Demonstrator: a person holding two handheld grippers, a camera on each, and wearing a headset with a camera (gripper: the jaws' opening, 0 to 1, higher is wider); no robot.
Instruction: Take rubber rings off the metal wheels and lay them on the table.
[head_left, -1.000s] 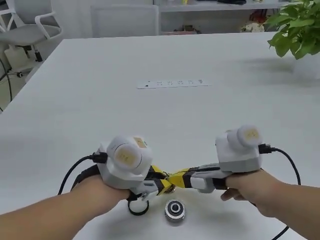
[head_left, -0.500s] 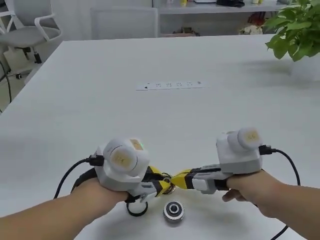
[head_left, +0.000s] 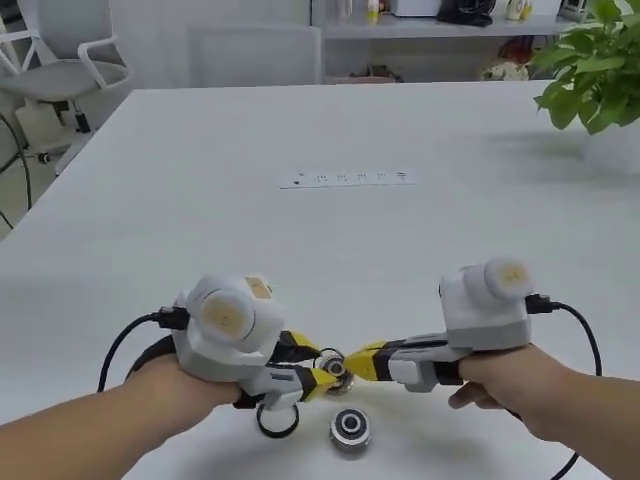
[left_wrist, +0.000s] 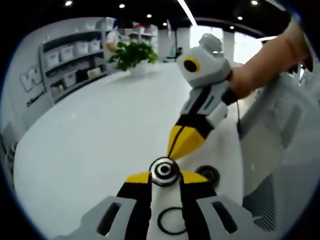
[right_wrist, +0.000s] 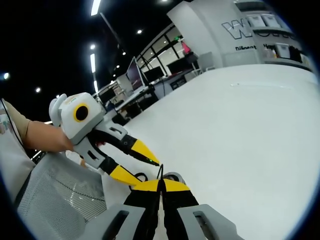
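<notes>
Left gripper view, wheel (left_wrist: 165, 171) face-on, axis twd cam

Glossy metal wheel (left_wrist: 165, 171), matt rubber ring (left_wrist: 173, 221), smooth table (head_left: 300, 250).

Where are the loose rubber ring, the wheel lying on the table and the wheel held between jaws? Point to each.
loose rubber ring (head_left: 278, 435): head view, near arc of its band.
wheel on the table (head_left: 350, 427): head view, its hub.
held wheel (left_wrist: 165, 171): left gripper view, its hub face.
</notes>
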